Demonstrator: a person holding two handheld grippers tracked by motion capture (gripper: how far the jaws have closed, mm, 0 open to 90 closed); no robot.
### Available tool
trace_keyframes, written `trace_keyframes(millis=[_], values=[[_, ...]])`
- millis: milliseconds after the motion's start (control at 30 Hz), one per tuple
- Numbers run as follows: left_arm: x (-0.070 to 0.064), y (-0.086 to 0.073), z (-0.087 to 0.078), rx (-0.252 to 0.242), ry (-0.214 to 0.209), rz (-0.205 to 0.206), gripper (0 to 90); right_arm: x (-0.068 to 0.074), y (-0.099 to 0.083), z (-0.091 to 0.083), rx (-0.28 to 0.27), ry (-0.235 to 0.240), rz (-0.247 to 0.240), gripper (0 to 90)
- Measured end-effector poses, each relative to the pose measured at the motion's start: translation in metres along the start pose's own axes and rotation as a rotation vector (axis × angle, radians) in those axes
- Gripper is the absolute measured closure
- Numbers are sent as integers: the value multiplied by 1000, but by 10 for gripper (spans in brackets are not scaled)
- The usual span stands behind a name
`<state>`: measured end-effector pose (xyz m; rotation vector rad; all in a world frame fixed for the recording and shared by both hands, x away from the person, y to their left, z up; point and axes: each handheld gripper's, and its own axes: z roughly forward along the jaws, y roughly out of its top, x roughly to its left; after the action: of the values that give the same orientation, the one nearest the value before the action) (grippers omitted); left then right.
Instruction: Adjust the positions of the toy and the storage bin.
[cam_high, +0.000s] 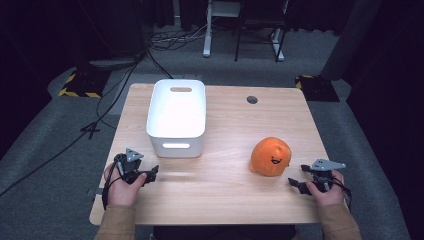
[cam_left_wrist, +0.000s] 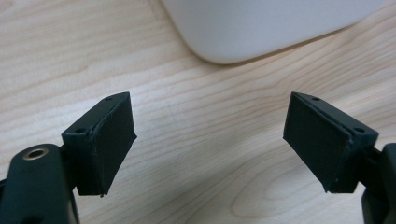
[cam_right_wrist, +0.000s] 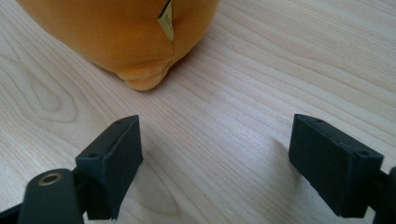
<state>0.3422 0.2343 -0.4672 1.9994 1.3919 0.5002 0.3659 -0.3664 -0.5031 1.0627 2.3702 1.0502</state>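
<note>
An orange plush toy (cam_high: 271, 156) with a small smiling face lies on the right half of the wooden table (cam_high: 225, 190). My right gripper (cam_high: 298, 176) rests just right of it, open, with bare wood between its jaws. In the right gripper view the plush toy (cam_right_wrist: 121, 32) sits close ahead, a small tag hanging from it. A white bin (cam_high: 177, 116) with handle slots stands left of centre. My left gripper (cam_high: 151, 173) is open at the front left, a little short of the bin's front left corner. The left gripper view shows that corner of the bin (cam_left_wrist: 261, 23) ahead of the spread jaws.
A round grommet hole (cam_high: 252, 99) is set near the table's far edge. Cables (cam_high: 115, 85) trail over the grey floor on the left, and yellow-black striped bases (cam_high: 80, 85) stand at both far sides. White and black desk legs (cam_high: 240, 35) rise behind the table.
</note>
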Motion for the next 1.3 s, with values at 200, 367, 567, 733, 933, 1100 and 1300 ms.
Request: trace_keyframes(millis=[200,367,567,733,933,1100,1300], values=[[-3,12,-21,-52,-29,21,186,0,0,0,0,0,0,177],[-5,19,-30,-89,-31,33,202,0,0,0,-1,0,-2,178],[-4,23,-34,-168,-105,-12,223,0,0,0,0,0,-2,178],[-3,35,-45,-267,-81,-27,222,0,0,0,-1,0,-2,177],[-4,45,-48,-344,-81,-45,225,0,0,0,0,0,0,177],[-6,55,-47,-388,-73,-50,226,0,0,0,0,0,0,177],[0,65,-41,-423,-50,-90,234,0,0,0,0,0,0,177]])
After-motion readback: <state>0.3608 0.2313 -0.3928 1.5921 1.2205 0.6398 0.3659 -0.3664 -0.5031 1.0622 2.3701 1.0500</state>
